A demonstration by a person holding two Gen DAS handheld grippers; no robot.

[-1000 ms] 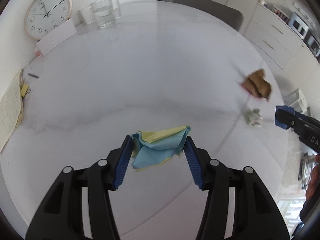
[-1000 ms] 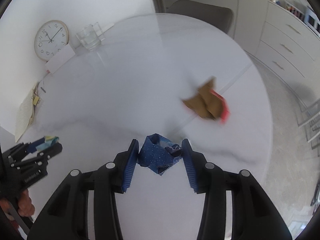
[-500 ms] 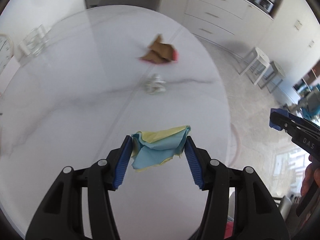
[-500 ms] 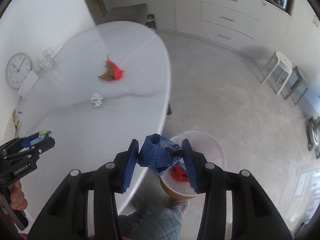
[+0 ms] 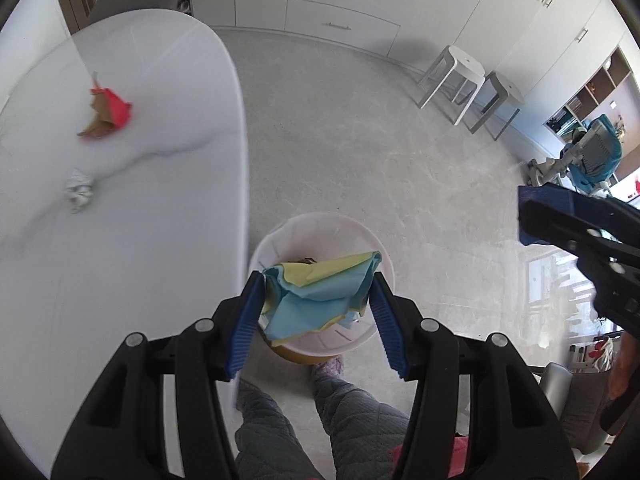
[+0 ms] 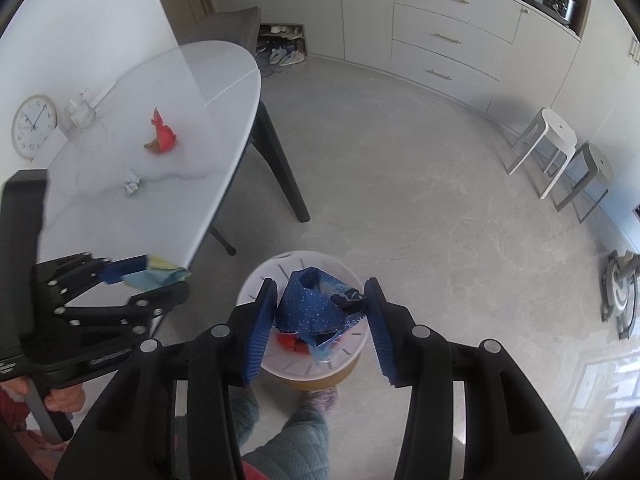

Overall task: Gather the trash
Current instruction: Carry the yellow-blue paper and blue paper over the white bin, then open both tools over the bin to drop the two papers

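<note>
**A:** ok so left wrist view first, what's the claw doing?

**B:** The left gripper (image 5: pixel 316 304) is about half spread, blue pads pinching a crumpled wad of yellow and light-blue paper (image 5: pixel 316 296) from both sides. The wad's long axis runs straight across from pad to pad, with a loose corner drooping toward the camera. It hangs right above the white bin (image 5: pixel 320 236) on the floor, just off the edge of the white table (image 5: pixel 160 240). Two bits are on the table: a red and brown wrapper (image 5: pixel 106 110) and a small white paper ball (image 5: pixel 79 192). The other claw's blue tip pokes in at the right edge.

**A:** and the right wrist view?

**B:** Same deal. The right gripper (image 6: pixel 322 316) is partly spread and clamped on a dark blue speckled wrapper (image 6: pixel 316 308), a lumpy shape with its peak pointing away from the camera, also over the bin (image 6: pixel 256 284). The person's feet are just below it. The left claw shows at left, beside the table edge.
</note>
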